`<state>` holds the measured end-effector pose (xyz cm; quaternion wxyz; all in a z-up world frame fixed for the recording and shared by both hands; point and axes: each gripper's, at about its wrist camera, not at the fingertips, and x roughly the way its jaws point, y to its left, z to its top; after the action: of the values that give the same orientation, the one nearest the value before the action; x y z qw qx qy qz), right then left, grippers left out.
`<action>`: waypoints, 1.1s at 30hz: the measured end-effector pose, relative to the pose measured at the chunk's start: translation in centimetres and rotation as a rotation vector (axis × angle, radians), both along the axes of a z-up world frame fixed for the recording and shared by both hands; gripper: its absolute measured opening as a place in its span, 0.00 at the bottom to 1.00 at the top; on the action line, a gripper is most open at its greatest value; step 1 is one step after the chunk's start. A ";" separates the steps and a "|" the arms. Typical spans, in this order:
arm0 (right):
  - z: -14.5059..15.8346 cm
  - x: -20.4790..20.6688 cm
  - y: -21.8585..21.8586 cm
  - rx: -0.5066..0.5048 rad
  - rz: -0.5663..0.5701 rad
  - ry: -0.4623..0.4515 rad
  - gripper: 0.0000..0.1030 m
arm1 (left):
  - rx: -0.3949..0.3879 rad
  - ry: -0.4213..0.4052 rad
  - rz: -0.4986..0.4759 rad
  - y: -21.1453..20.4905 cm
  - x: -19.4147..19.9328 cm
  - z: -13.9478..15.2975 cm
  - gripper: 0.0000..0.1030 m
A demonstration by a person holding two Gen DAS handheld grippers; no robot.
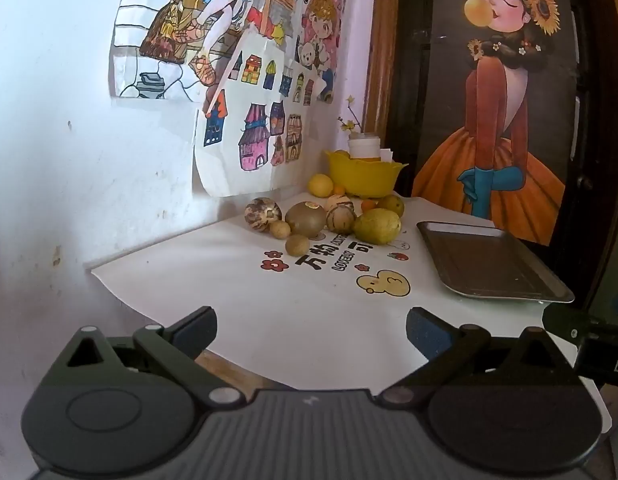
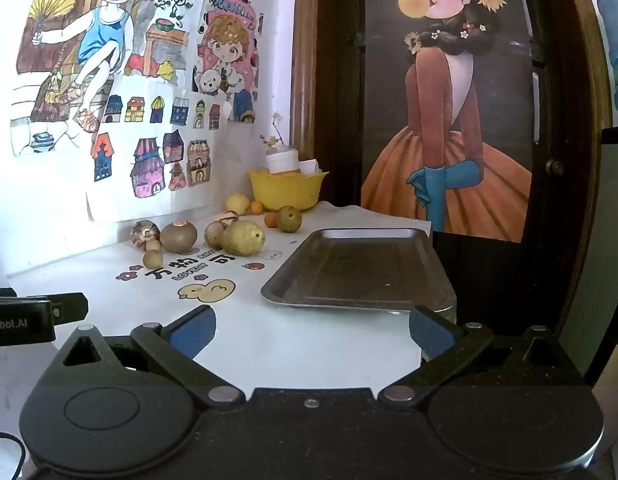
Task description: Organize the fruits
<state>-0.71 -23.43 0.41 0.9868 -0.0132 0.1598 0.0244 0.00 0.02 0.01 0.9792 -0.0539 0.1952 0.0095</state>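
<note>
**Both grippers spread wide over the white cloth, fruits grouped at the wall**

The left gripper (image 1: 311, 330) and the right gripper (image 2: 312, 330) both hover with jaws spread wide and nothing between the blue pads. Under them lies a white printed tablecloth (image 1: 229, 280) with a yellow duck cartoon, in a corner of white wall covered with coloured children's drawings (image 1: 245, 80); a dark wooden door carries a poster of a girl in an orange dress (image 2: 449, 120).

The landmark is the flat rectangular grey metal tray (image 2: 361, 272), dull and bare inside. Left of the tray, near the wall, sits the cluster of round brown and yellow-green fruits (image 2: 197, 236), some smooth, some mottled. Behind the tray's far left corner stands a yellow plastic bowl with wavy rim (image 2: 287, 192), holding a white-capped jar.
</note>
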 end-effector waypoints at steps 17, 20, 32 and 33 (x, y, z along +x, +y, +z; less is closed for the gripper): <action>-0.2 0.0 -0.3 0.004 -0.007 0.010 1.00 | 0.002 0.000 0.003 -0.3 -0.1 -0.1 1.00; -0.1 0.0 -0.3 0.004 -0.007 0.011 1.00 | 0.001 0.001 0.003 -0.3 -0.1 -0.1 1.00; -0.1 0.0 -0.3 0.005 -0.006 0.012 1.00 | 0.003 0.003 0.003 -0.3 -0.1 -0.1 1.00; -0.1 0.0 -0.3 0.005 -0.006 0.012 1.00 | 0.002 0.003 0.004 -0.3 -0.1 -0.1 1.00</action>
<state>-0.70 -23.76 0.31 0.9859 -0.0100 0.1659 0.0219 -0.06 -0.29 -0.05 0.9790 -0.0530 0.1965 0.0116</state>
